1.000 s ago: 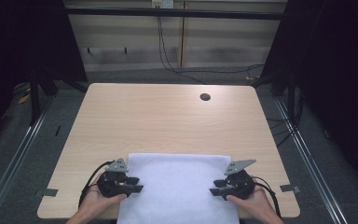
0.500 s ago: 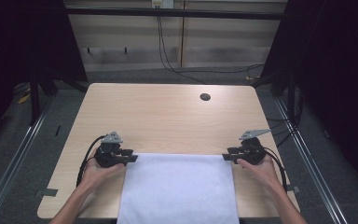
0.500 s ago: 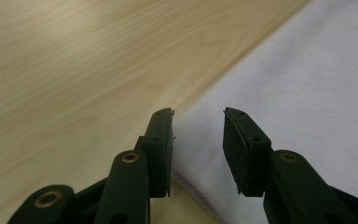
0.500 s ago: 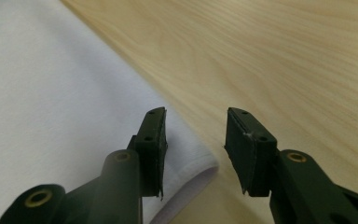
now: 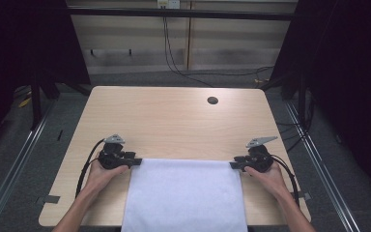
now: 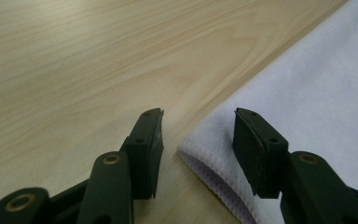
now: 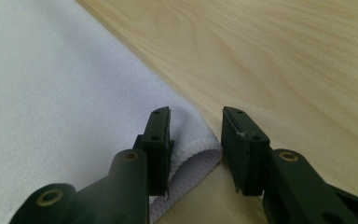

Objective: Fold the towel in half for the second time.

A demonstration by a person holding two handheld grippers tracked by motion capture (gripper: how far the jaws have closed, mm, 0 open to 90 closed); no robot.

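A white cloth [image 5: 186, 193] lies flat on the near half of the wooden table [image 5: 174, 121], and its near edge hangs over the front. My left gripper [image 5: 134, 162] sits at the cloth's far left corner. Its jaws stand open in the left gripper view [image 6: 199, 116], with the hemmed cloth corner [image 6: 205, 154] lying between them. My right gripper [image 5: 235, 165] sits at the far right corner. It is open too [image 7: 198, 112], and that cloth corner [image 7: 193, 147] rests between the jaws, close to the left one.
A dark round grommet hole [image 5: 212, 100] is in the table's far right part. Cables trail from both grippers toward the table's side edges. Bare wood stretches beyond the cloth. Dark frame posts stand on either side of the table.
Both hands moved forward and outward from the cloth's sides to its far corners. Over the last half second they have hardly shifted. The cloth lies much as before.
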